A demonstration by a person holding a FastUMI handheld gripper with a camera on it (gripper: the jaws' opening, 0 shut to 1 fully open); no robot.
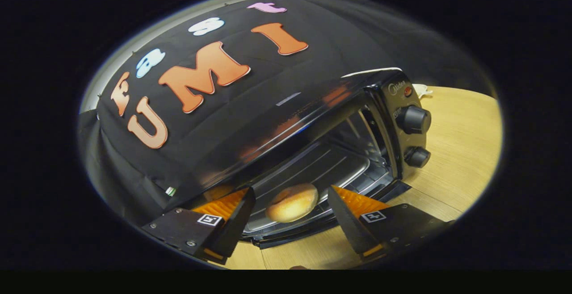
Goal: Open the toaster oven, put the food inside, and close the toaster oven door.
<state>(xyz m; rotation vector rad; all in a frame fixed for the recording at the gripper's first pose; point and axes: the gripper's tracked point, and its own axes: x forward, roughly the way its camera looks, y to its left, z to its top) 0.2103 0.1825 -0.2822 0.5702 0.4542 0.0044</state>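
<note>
Toaster oven [313, 137] stands on a light wooden table [460, 151], seen tilted from the gripper view, with the booth's black cloth wall behind it. The oven's door is open and lowered toward the table; its dark front edge lies just under the fingers. Inside, a metal tray [313, 169] rests on the rack, ribbed and shiny. Bun [292, 202], round, golden-brown, sits at the near end of the tray, at the mouth of the oven. Gripper [290, 216] is just ahead of the opening, its jaws spread wide apart; the bun lies between the two fingers with a clear gap on each side, neither finger touching it. Control panel on the oven's right side carries two black knobs, upper knob [413, 119] and lower knob [418, 156], with a small red lamp [407, 91] above them. A white object shows behind the oven on the table, too small to identify.
</note>
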